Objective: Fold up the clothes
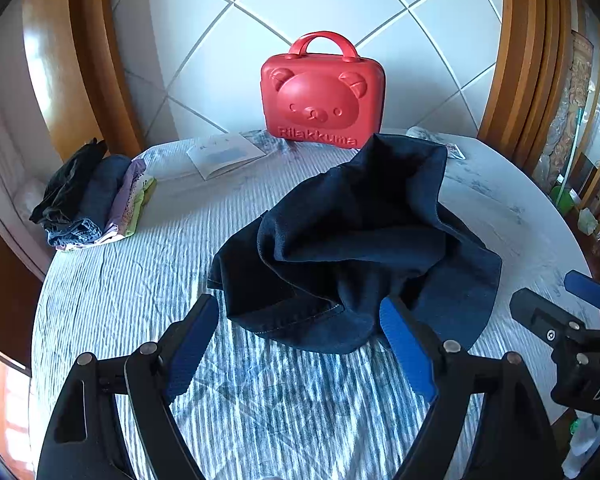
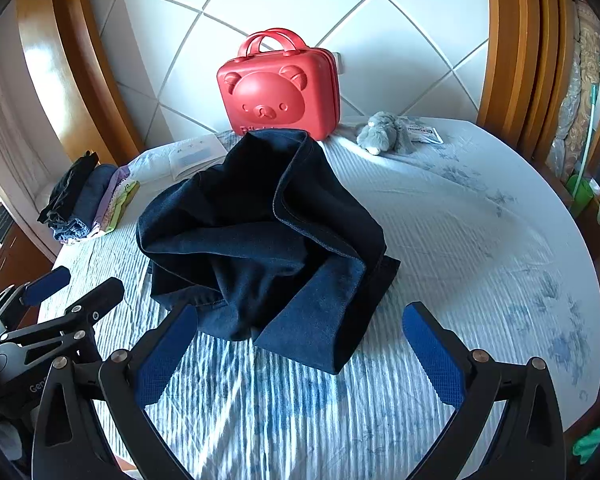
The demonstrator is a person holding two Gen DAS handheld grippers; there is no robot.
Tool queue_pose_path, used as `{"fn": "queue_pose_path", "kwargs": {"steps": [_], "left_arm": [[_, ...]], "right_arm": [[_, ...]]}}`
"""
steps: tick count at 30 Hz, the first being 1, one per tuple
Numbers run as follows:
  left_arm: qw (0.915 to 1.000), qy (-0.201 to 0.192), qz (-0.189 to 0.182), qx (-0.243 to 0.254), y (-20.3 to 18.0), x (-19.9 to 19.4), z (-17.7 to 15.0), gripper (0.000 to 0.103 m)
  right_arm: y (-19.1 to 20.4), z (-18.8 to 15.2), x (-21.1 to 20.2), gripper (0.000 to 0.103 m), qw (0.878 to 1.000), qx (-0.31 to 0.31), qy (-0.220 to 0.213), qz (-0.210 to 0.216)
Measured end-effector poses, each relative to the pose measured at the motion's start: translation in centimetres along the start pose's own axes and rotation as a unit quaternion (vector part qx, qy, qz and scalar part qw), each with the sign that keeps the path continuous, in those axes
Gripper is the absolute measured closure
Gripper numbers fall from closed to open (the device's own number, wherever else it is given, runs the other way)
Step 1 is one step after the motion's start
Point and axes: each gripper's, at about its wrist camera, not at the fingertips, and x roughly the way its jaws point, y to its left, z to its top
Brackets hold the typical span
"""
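A dark navy denim garment [image 1: 352,240] [image 2: 260,232] lies crumpled in a heap in the middle of the blue-and-white striped bed sheet [image 1: 140,300] [image 2: 460,240]. My left gripper [image 1: 300,304] stands open just at the heap's near hem, and the hem lies between its blue pads without being pressed. To its right, my right gripper [image 2: 300,312] [image 1: 544,288] is wide open, with the nearest flap of denim reaching in between its fingers untouched. In the right wrist view the left gripper [image 2: 92,280] shows at the left edge.
A red bear-faced case [image 1: 322,96] [image 2: 278,88] stands at the padded headboard behind the heap. A stack of folded clothes [image 1: 92,200] [image 2: 88,204] sits at the far left, a booklet [image 1: 224,152] beside it. A grey plush toy [image 2: 384,132] and a packet [image 2: 424,134] lie far right.
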Motion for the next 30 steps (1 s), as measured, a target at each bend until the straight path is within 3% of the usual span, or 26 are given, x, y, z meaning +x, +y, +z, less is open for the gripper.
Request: {"fn": "queue_pose_path", "kwargs": {"steps": [24, 30], "left_arm": [[0.9998, 0.012, -0.002, 0.013, -0.39, 0.8, 0.3, 0.019], [0.9998, 0.013, -0.004, 0.014, -0.29, 0.97, 0.4, 0.019]], "right_arm": [[-0.47, -0.1, 0.78, 0.0, 1.0, 0.007, 0.009, -0.01], [-0.31, 0.07, 0.91, 0.0, 1.0, 0.009, 0.009, 0.005]]}}
